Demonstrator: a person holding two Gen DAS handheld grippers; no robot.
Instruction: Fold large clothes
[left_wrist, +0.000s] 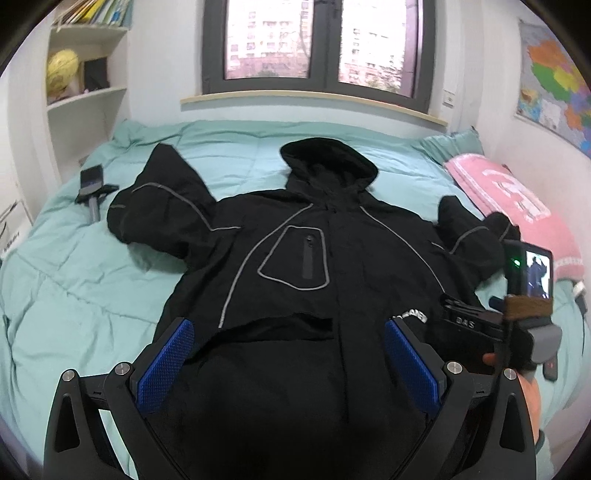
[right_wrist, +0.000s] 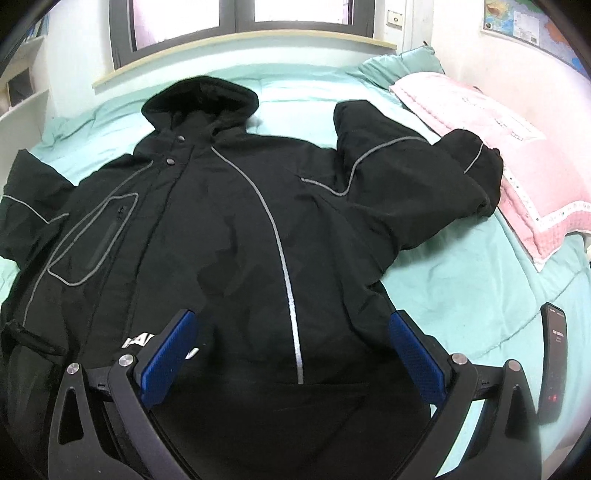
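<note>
Left gripper (left_wrist: 288, 358) spread wide, gripping nothing, hovering over the hem. Right gripper (right_wrist: 295, 354) gaped just as wide, equally empty. Folding barely begun, by the look of it: black hooded jacket (left_wrist: 317, 251) lay face up and flat on the teal bedspread (left_wrist: 74, 280), sleeves out toward 10 and 2 o'clock, hood at 12. Every fold judged left to do. Hem sat at 6 o'clock, directly beneath both tools.
</note>
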